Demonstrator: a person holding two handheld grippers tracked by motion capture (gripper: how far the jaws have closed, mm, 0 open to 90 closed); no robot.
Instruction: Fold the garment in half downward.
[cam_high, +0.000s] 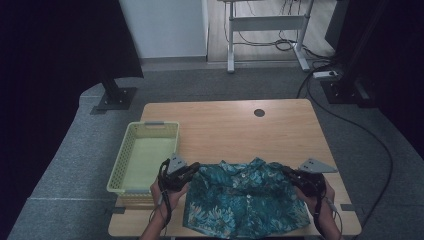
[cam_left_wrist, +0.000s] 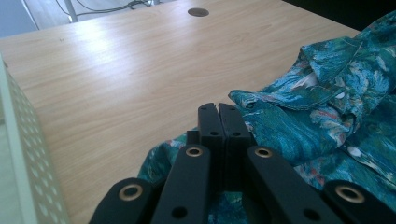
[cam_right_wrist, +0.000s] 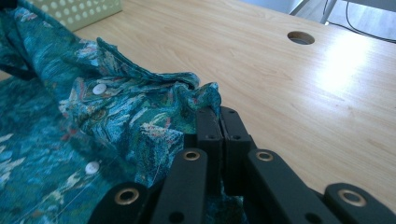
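A teal shirt (cam_high: 245, 197) with a leafy print and white buttons lies spread at the front middle of the wooden table (cam_high: 225, 125), collar toward the far side. My left gripper (cam_high: 194, 170) is at the shirt's left shoulder. In the left gripper view its jaws (cam_left_wrist: 218, 108) are pressed together with the shirt (cam_left_wrist: 317, 121) bunched around and under them. My right gripper (cam_high: 289, 174) is at the right shoulder. In the right gripper view it (cam_right_wrist: 219, 112) is shut, and a fold of the shirt (cam_right_wrist: 116, 116) rises up to the jaw tips.
A pale yellow-green perforated basket (cam_high: 150, 125) stands on the table's left side, close to my left gripper; its wall (cam_left_wrist: 18, 154) shows in the left gripper view. A round cable hole (cam_high: 259, 112) marks the far middle. Desk legs and cables are on the floor beyond.
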